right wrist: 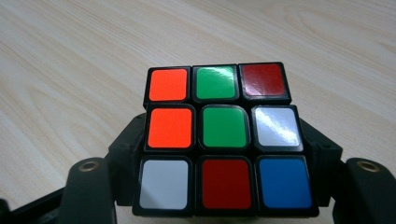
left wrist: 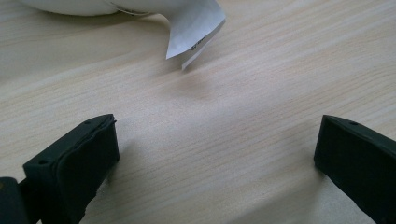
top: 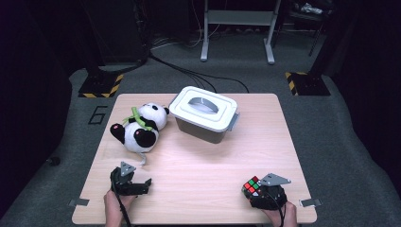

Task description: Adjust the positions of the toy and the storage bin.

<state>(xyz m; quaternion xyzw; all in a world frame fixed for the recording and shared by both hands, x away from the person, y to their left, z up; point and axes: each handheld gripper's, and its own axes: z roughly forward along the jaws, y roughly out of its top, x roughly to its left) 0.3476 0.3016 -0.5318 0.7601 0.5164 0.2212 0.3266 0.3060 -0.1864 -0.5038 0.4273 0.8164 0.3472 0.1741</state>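
Fingers [right wrist: 128, 154] of right gripper [top: 257, 189] pinching one cube [right wrist: 224, 140]; left gripper [top: 139, 185] spread, one panda [top: 140, 127] beyond.

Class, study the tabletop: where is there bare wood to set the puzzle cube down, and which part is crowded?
Free: the wide middle strip between the left gripper and the right gripper, in front of the lidded bin; also the right side of the table, beside the bin. Crowded: the far left, where the plush panda lies close to the bin. The puzzle cube sits between the right gripper's jaws.
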